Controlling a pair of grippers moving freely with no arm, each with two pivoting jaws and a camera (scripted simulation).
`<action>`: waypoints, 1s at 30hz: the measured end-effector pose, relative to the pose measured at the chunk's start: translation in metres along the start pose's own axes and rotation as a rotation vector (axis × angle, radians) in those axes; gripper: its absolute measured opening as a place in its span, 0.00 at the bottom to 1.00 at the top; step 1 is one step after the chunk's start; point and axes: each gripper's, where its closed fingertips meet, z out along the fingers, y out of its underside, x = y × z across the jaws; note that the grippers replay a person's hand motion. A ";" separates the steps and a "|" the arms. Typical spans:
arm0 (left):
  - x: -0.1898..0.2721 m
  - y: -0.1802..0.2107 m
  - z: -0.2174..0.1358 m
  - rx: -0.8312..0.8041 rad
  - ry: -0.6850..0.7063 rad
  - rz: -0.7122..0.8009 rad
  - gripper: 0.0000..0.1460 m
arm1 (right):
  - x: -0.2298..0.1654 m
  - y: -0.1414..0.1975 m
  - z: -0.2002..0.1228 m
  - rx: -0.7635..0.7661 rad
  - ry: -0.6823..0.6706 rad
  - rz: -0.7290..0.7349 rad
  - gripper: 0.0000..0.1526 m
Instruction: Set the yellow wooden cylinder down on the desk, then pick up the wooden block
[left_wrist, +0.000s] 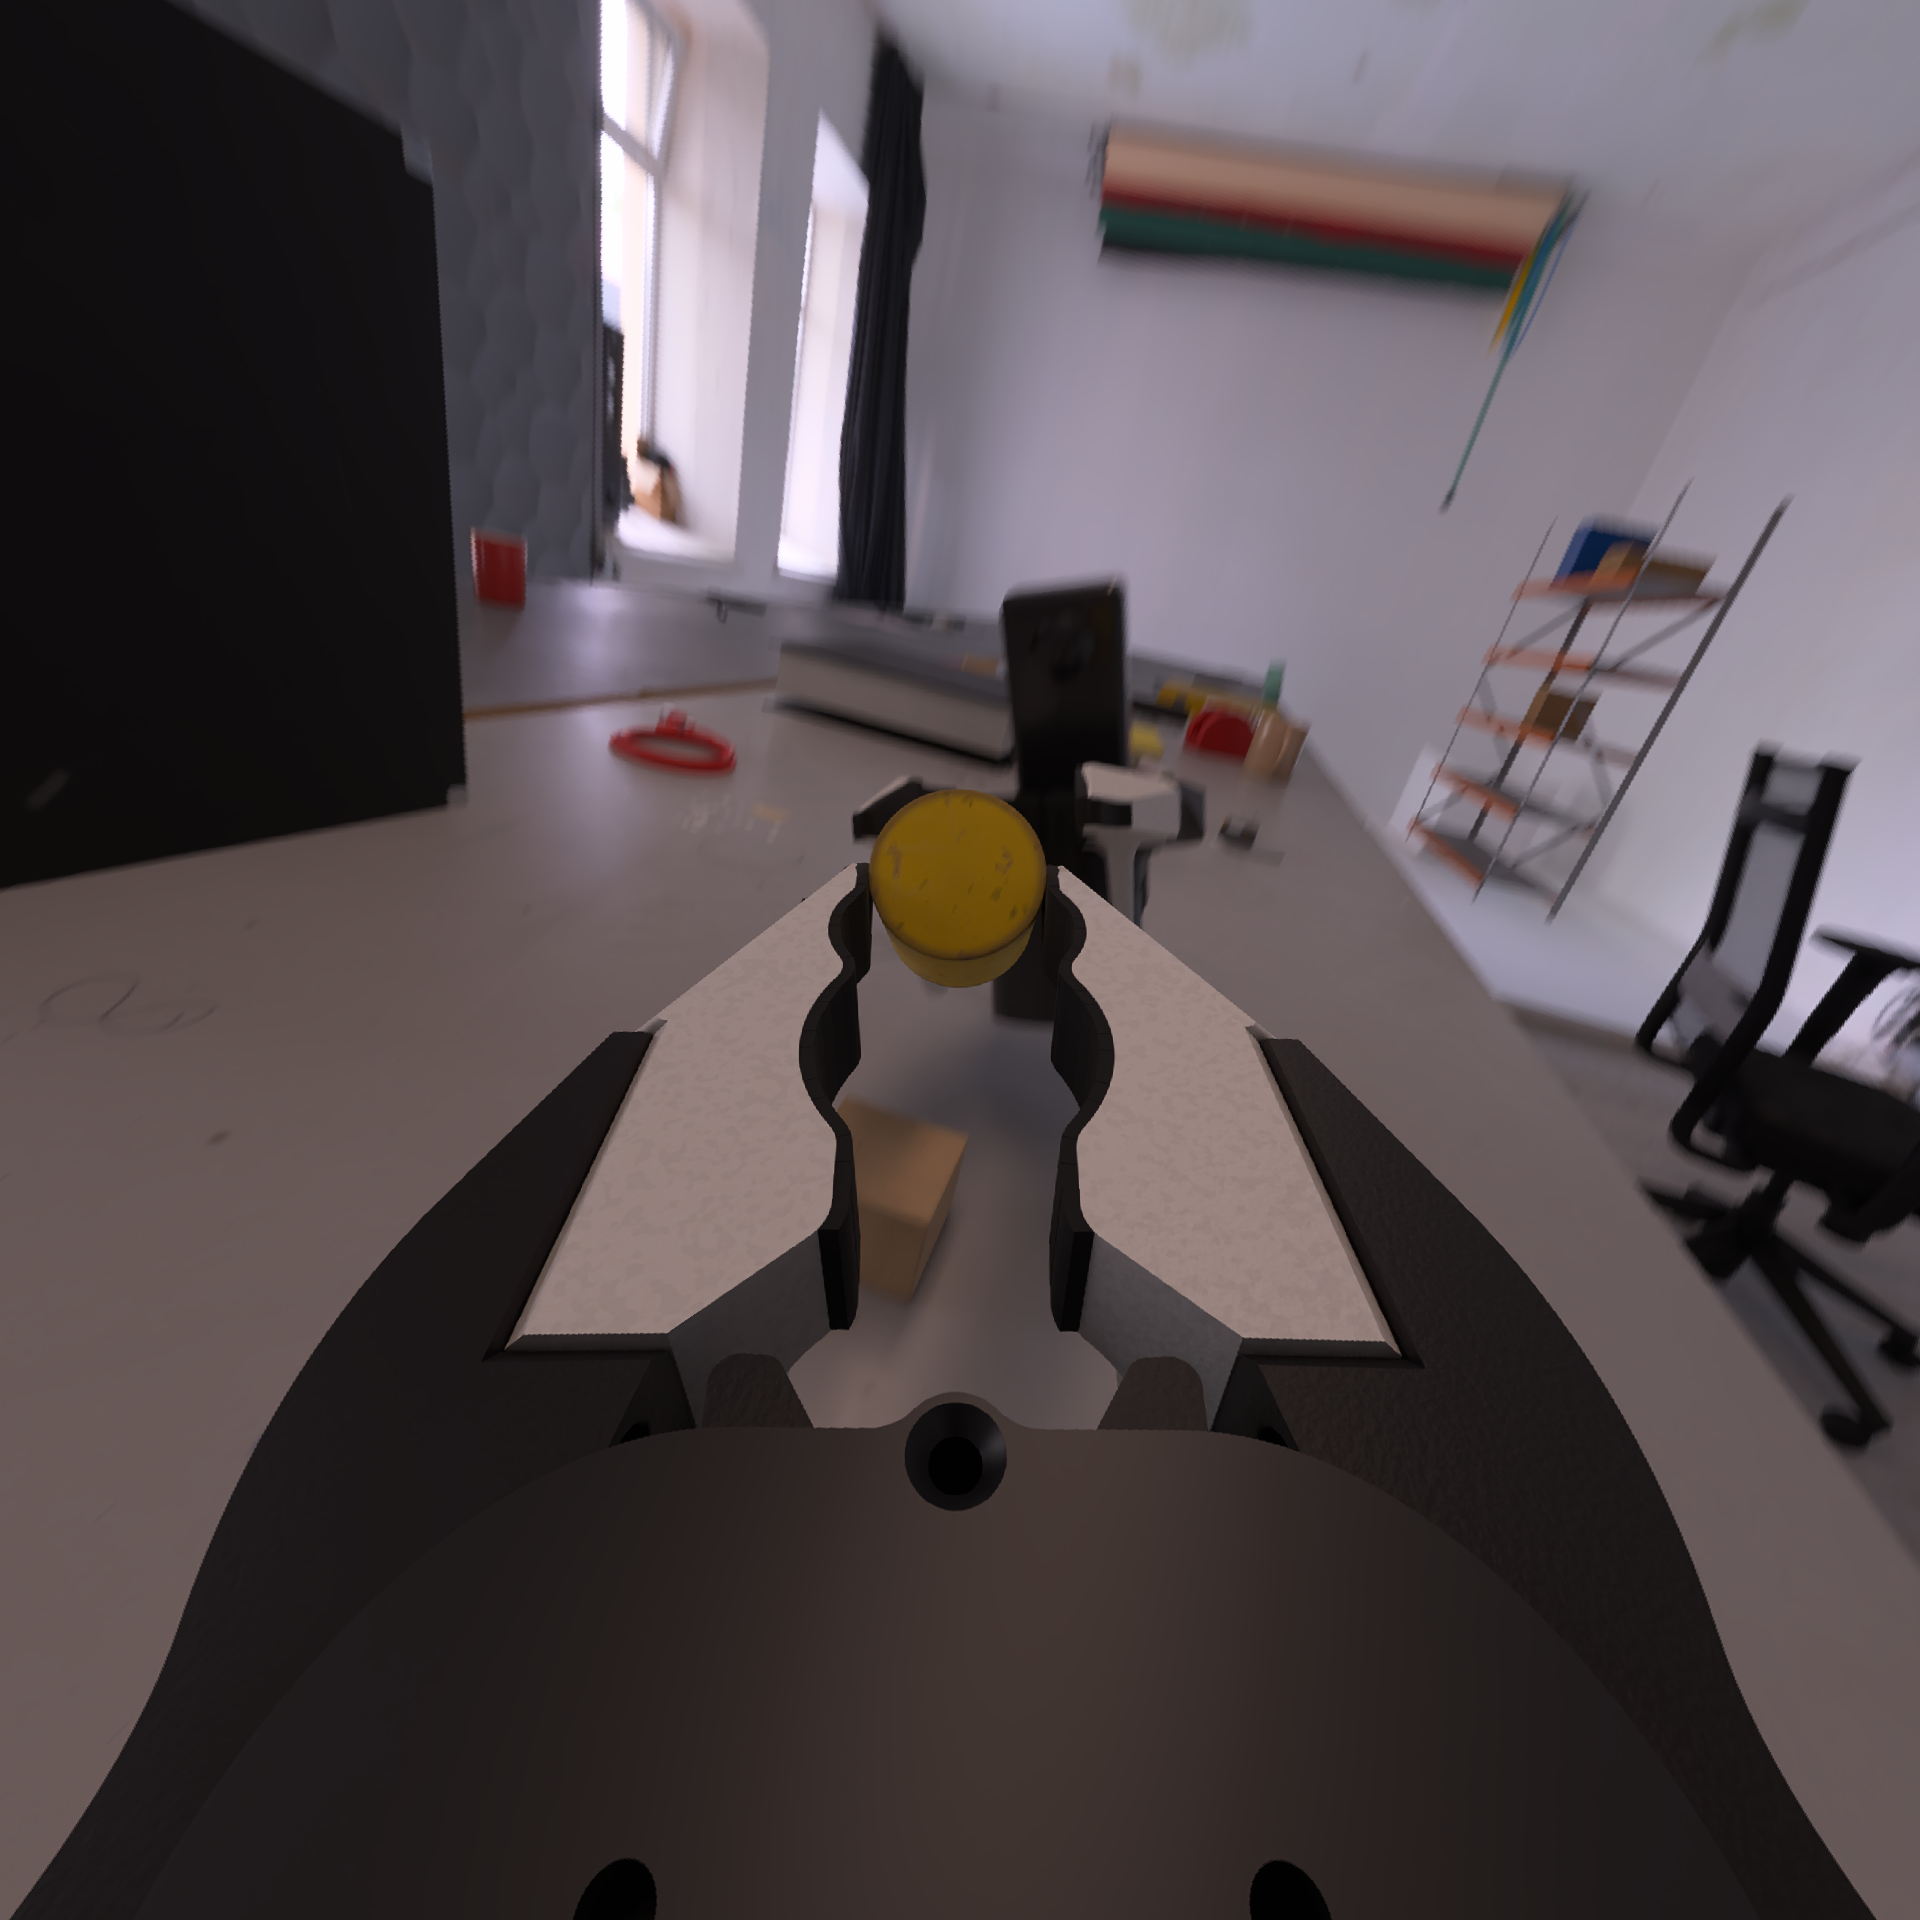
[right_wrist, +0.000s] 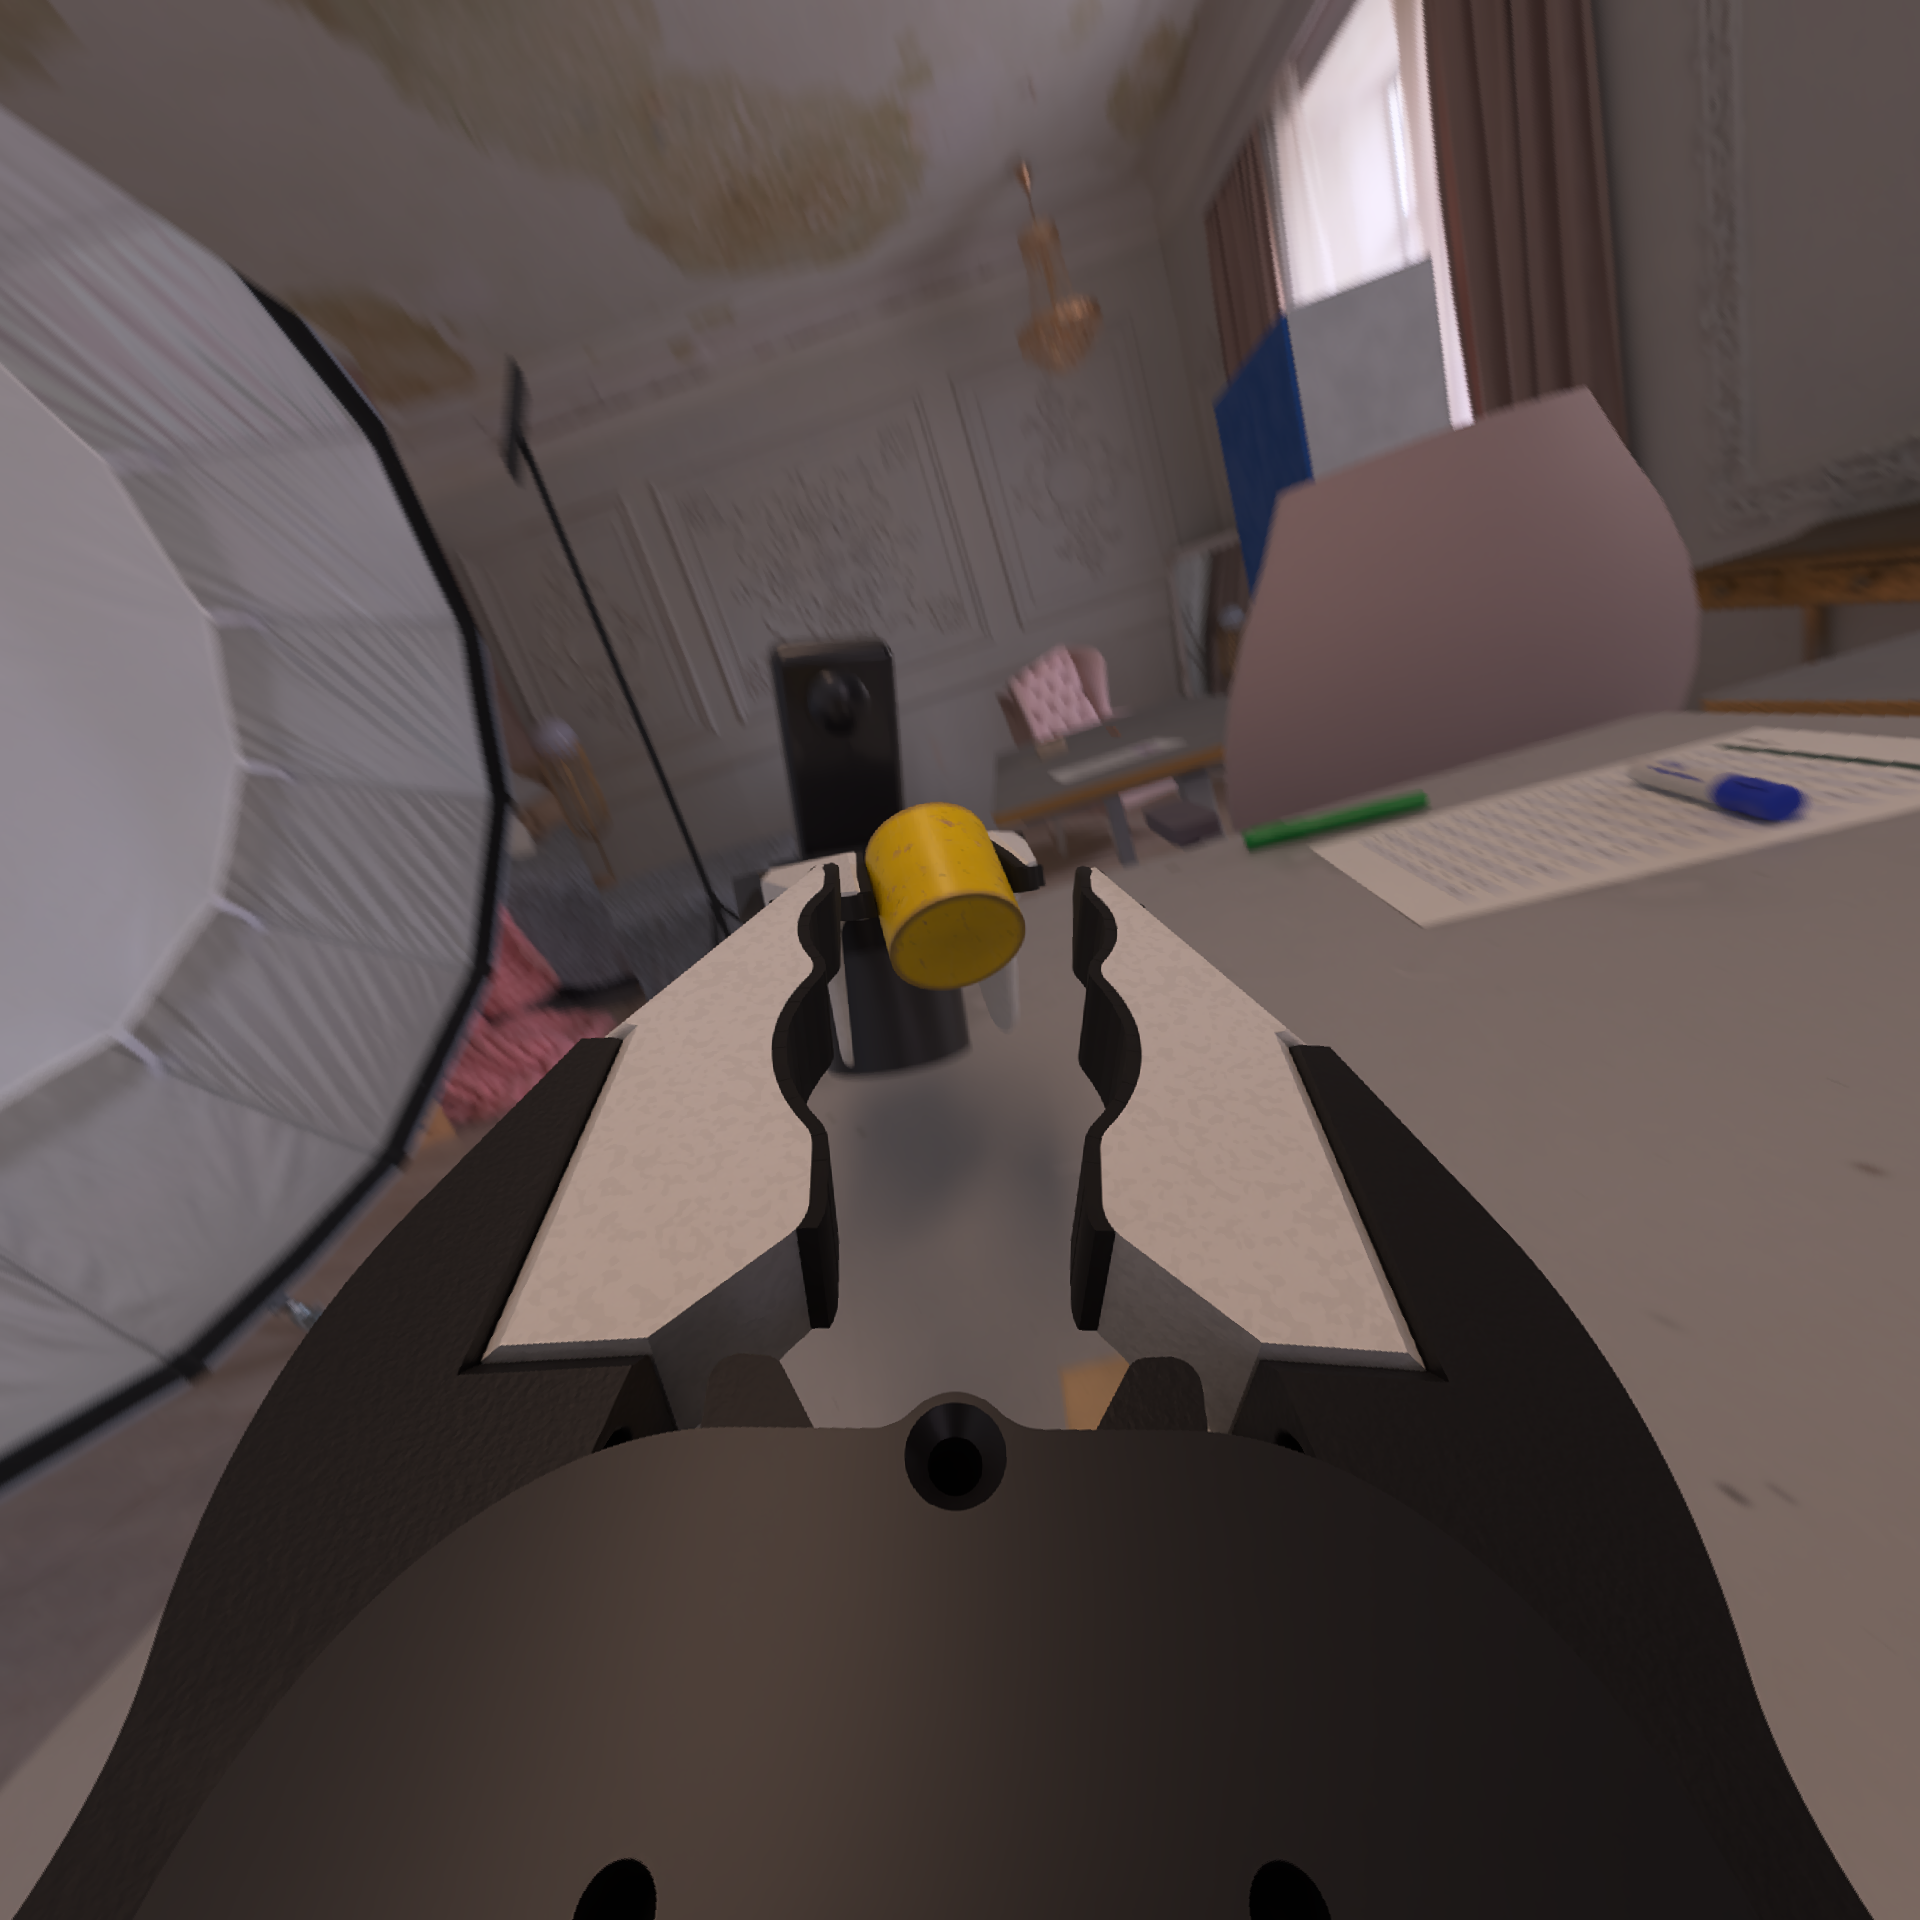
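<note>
The left tool (left_wrist: 956, 896) is clamped on the yellow wooden cylinder (left_wrist: 956, 883), which sits right at the fingertips (left_wrist: 854, 904) in the centre of the left wrist view. One round end faces the camera, and the cylinder is held up off the counter (left_wrist: 312, 1039). Lower in the frame, seen through the gap between the two fingers, the wooden block (left_wrist: 904, 1195) rests on the counter, partly hidden by the left finger. Beyond the cylinder the right tool (left_wrist: 1101, 821) faces back toward this camera, its dark body rising above it.

In the right wrist view the right tool (right_wrist: 954, 894) has its fingers apart and grips nothing. The yellow wooden cylinder (right_wrist: 940, 904) appears in the gap near the tips, closer to the left fingertip, tilted, with its flat end turned down and to the right. It is pinched there by the fingers of the left tool (right_wrist: 935, 883), whose dark body stands behind it.

Farther off in the left wrist view, a red ring (left_wrist: 673, 748) lies on the counter at upper left, beside a large black panel (left_wrist: 208, 468), and an office chair (left_wrist: 1787, 1091) stands off the right edge. In the right wrist view, a sheet of paper (right_wrist: 1621, 831) with a blue marker (right_wrist: 1725, 795) on it and a green pen (right_wrist: 1335, 819) just beside it lie on the counter (right_wrist: 1558, 1091) at right.
</note>
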 end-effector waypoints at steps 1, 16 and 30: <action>-0.004 0.007 -0.003 -0.061 -0.014 0.019 0.22 | 0.004 0.003 -0.006 -0.048 0.027 -0.027 0.30; -0.035 0.114 -0.026 -0.872 -0.039 0.309 0.22 | 0.052 0.101 -0.057 -0.901 0.130 -0.298 0.44; -0.034 0.124 -0.026 -0.944 0.013 0.302 0.25 | 0.049 0.116 -0.059 -0.995 0.100 -0.334 0.45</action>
